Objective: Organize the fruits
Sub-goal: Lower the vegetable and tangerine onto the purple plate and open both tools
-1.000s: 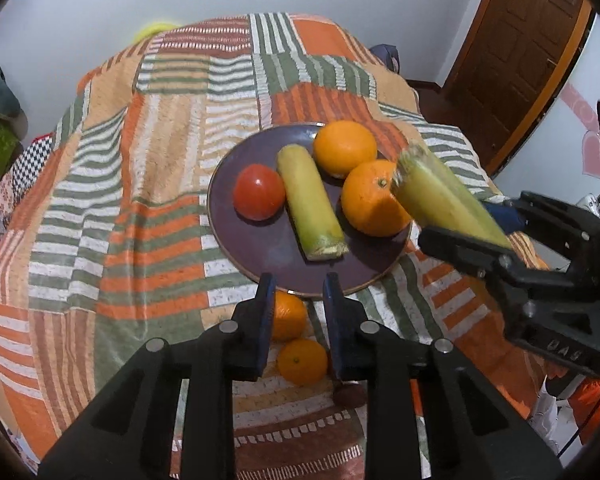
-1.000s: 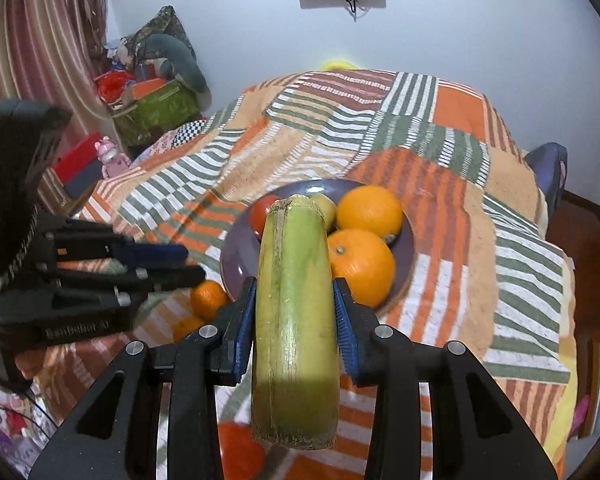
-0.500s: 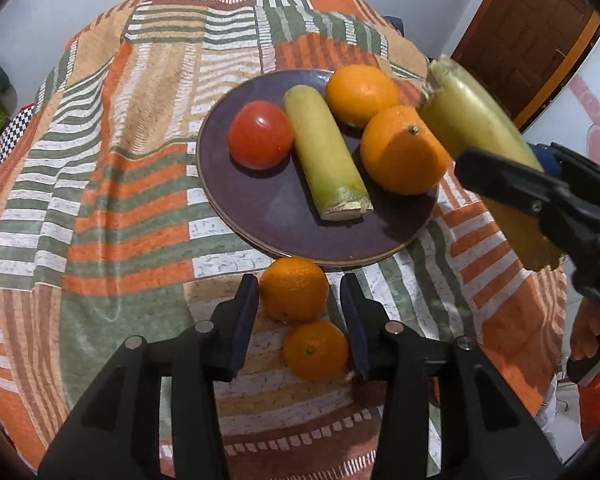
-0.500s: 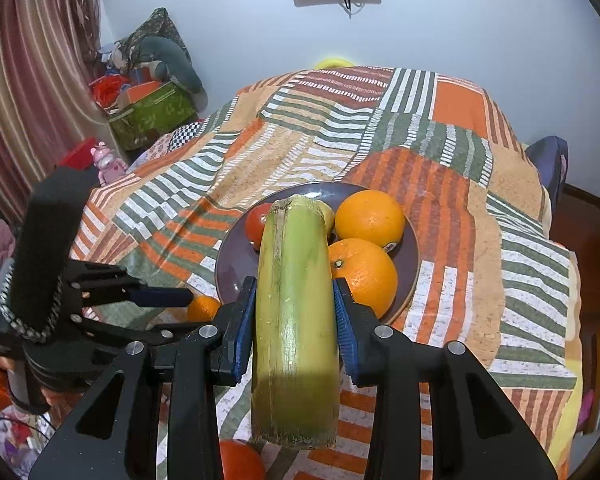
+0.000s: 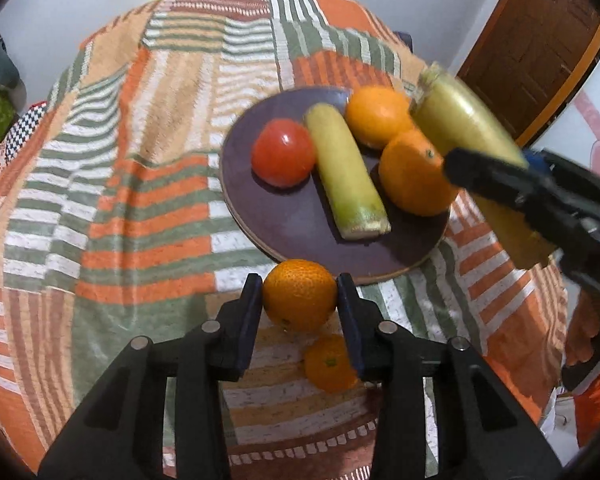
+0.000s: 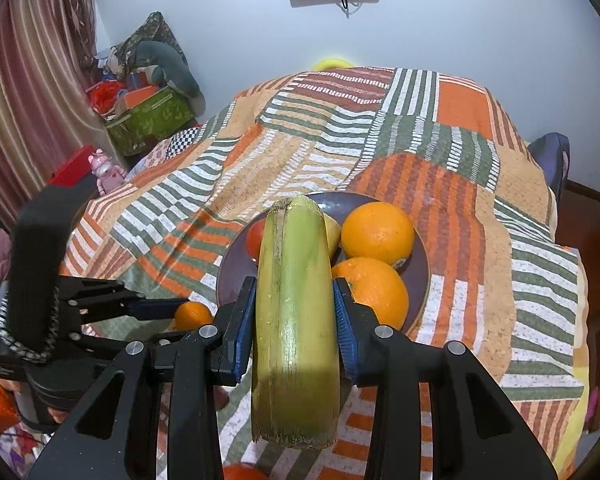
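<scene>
the left gripper (image 5: 299, 300) jaws press both sides of a small round orange mandarin (image 5: 299, 295), just before the dark purple round plate (image 5: 300, 232). the right gripper (image 6: 295, 320) jaws clamp a long yellow-green cut stalk (image 6: 296, 320), raised beside that plate.

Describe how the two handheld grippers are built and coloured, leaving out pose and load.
Both are matte black plastic. The left gripper and right gripper each have two angular fingers with triangular cut-outs, silver round bolt heads and blue pads inside the tips. Seen from the right wrist camera, the left gripper's body carries a black block, a braided cord and faint, unreadable embossed lettering. Orange fabric shows beside it, possibly a sleeve.
</scene>
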Demonstrator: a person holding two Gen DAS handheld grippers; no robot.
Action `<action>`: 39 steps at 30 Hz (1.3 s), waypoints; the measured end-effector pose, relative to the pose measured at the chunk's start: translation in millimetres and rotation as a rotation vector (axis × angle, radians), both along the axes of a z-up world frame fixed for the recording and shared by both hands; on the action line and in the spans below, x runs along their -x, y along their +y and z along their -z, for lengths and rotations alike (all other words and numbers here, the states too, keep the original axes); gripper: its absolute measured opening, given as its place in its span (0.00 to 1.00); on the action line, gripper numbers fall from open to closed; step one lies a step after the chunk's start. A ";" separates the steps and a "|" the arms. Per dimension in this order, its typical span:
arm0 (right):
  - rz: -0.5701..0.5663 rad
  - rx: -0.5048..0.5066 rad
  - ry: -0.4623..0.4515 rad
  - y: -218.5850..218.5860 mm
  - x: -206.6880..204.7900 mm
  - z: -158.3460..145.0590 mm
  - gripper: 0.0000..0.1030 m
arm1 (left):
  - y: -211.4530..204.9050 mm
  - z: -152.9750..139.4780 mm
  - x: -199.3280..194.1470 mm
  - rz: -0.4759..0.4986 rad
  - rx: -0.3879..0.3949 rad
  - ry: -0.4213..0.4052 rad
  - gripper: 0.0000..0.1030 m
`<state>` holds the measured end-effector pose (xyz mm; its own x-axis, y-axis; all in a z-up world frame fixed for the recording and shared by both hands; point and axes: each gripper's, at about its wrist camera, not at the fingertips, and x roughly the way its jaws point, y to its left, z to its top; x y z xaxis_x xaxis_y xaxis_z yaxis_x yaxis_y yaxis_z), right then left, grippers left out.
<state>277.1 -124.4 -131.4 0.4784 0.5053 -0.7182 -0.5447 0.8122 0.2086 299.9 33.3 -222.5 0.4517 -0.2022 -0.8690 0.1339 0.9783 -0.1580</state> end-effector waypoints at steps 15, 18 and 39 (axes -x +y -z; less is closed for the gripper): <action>0.020 0.017 -0.016 30.4 -25.9 2.0 0.33 | 4.5 -4.0 -37.7 -0.028 -0.001 -0.021 0.36; 0.034 0.020 -0.007 33.6 -33.6 5.7 0.33 | 4.1 0.1 -44.1 -0.026 0.001 -0.017 0.36; 0.077 0.063 0.066 37.6 -50.5 28.3 0.33 | -3.5 17.9 -64.9 -0.038 0.024 0.016 0.40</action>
